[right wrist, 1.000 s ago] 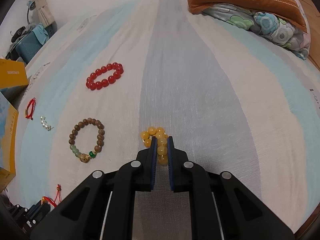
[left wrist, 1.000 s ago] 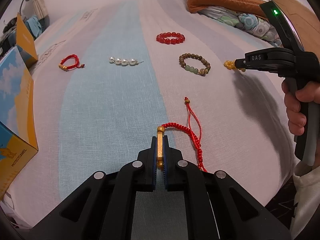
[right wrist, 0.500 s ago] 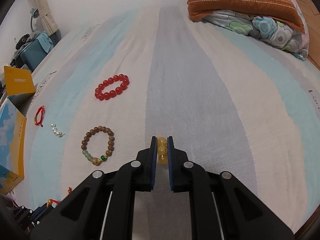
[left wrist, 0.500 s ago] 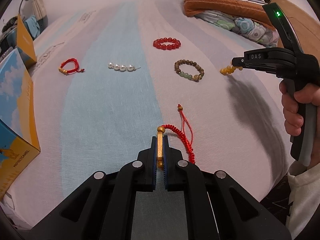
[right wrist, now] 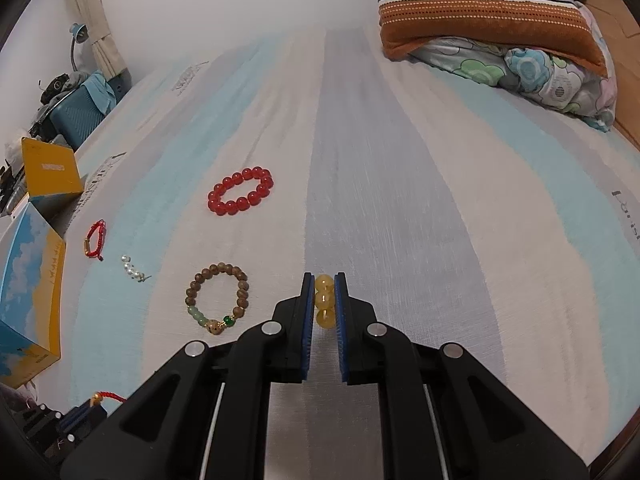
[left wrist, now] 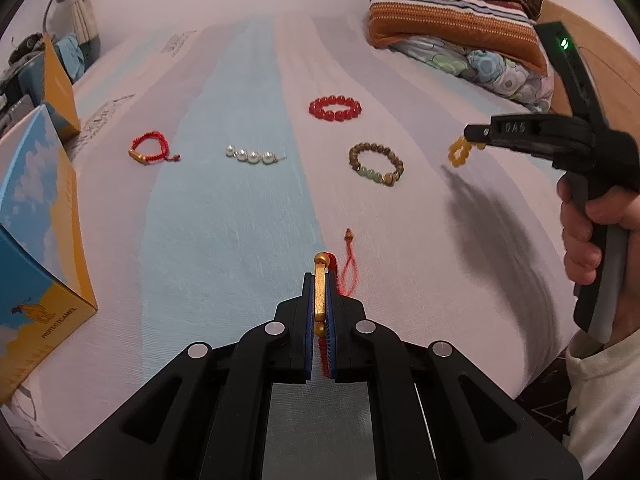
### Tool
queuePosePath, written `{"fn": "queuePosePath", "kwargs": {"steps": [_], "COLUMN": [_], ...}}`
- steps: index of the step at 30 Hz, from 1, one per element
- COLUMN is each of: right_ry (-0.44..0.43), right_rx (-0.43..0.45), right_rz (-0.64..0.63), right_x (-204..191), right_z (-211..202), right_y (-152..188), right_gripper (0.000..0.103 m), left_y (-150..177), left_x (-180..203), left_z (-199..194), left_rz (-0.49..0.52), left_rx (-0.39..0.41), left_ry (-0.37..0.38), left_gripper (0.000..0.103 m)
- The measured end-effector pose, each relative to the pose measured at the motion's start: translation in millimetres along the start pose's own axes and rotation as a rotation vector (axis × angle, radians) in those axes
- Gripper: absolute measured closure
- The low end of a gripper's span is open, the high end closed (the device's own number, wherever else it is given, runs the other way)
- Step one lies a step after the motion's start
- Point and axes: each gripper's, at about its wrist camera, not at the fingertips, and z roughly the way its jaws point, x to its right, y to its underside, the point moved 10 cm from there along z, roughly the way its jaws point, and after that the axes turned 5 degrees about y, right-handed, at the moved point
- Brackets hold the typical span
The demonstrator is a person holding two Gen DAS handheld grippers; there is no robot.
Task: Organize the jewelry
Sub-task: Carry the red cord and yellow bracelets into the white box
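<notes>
1. You now carry both pieces higher above the striped bed [right wrist: 420, 208] than a second ago: the yellow bead bracelet [left wrist: 460, 152] has come clear off the sheet and hangs over its own shadow, while the red cord bracelet [left wrist: 340, 272] has most of its cord raised, with only the knotted tail end trailing toward the sheet.
2. Your right gripper [right wrist: 323, 300] has its jaws drawn narrow onto the yellow bead bracelet; from its own camera you see just three beads between the blue pads, the rest hidden.
3. Your left gripper [left wrist: 319, 296] has its jaws pressed tight on the gold bar of the red cord bracelet.
4. On the bed ahead lie the red bead bracelet [right wrist: 240, 196], the brown bead bracelet [right wrist: 218, 298], a small red cord bracelet [left wrist: 149, 149] and a short row of pearls [left wrist: 252, 156], all well apart.
5. The blue-and-yellow box [left wrist: 36, 248] is cut off at the left edge.
</notes>
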Motion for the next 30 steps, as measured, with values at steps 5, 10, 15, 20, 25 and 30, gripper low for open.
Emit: {"fn": "queuePosePath", "kwargs": {"steps": [5,10,15,20,25,30], "right_ry": [0.004,0.009,0.013,0.01,0.009,0.01], "right_rx": [-0.004,-0.004,-0.002,0.011,0.024,0.039], "right_rz": [-0.002,0.002,-0.003,-0.019,-0.037,-0.061], "right_x": [0,0,-2,-10,-22,-39], "right_z": [0,-6,-16,-30,-46,-60], "right_y": [2,1,-4,-9,-17,-22], "right_gripper": [0.094,0.094,0.094,0.094,0.094,0.094], "left_y": [-5,-15,-28,-41,-58,-72], "left_x": [-1,-8,-12,-14,-17,-25], "left_z": [-7,-17,-26,-42,-56,-70], "left_rz": [-0.001,-0.015,-0.011,0.013,0.023,0.024], "left_rx": [0.008,0.016,0.022,0.043,0.057,0.077], "left_ry": [-0.003,-0.018,-0.03,-0.061,-0.074,-0.089], "left_gripper": [0.099,0.099,0.099,0.099,0.098,0.098]}}
